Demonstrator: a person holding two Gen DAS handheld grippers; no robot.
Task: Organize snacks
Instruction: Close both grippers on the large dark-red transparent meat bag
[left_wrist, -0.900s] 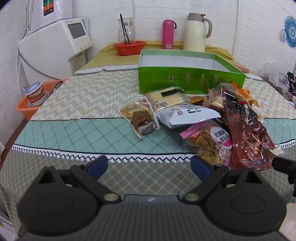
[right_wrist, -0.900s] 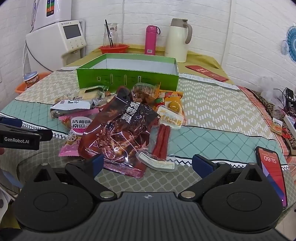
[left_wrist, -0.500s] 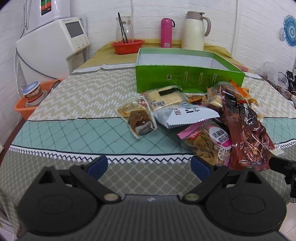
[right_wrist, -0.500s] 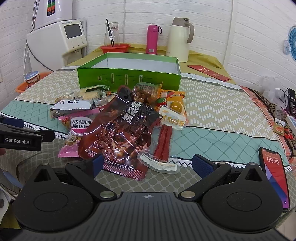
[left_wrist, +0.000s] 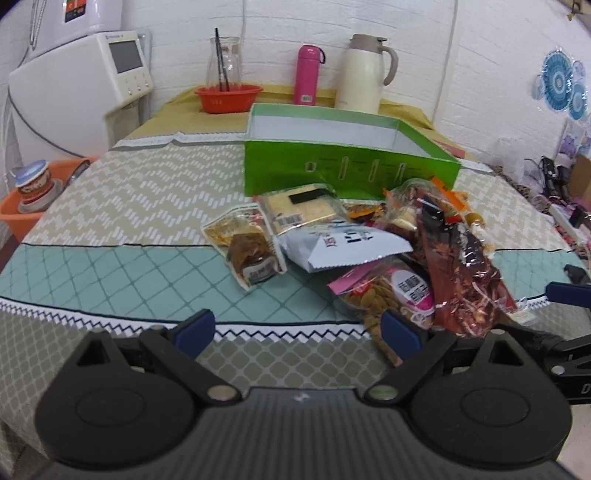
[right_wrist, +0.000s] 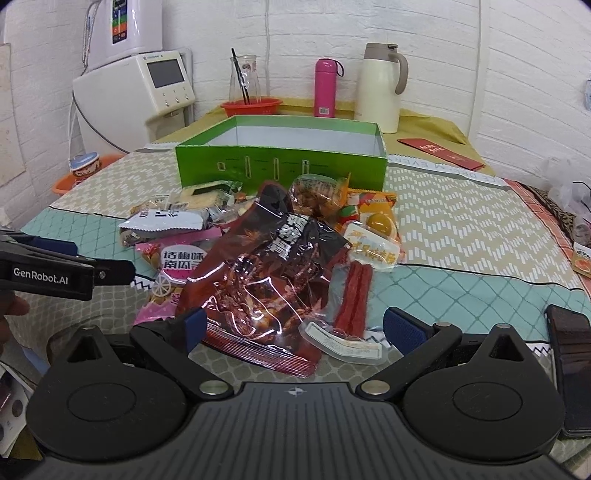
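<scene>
Snack packets (right_wrist: 258, 266): heaped on the patterned tablecloth (right_wrist: 461, 221), just in front of the open green box (right_wrist: 280, 162); large dark-red bag (right_wrist: 266, 288) uppermost. Left gripper (left_wrist: 295, 328): fingers wide apart, nothing between; right gripper (right_wrist: 291, 328): fingers wide apart, hovering over the red bag's near edge, no grip.

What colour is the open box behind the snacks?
Green box, white inside; clearest in the right wrist view.

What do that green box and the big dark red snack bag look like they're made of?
The green box looks like cardboard with a smooth printed outside: thin straight walls, plain white inside. The dark red snack bag looks like glossy, partly clear plastic film: it crinkles and throws bright glints. That is judged by look only.
</scene>
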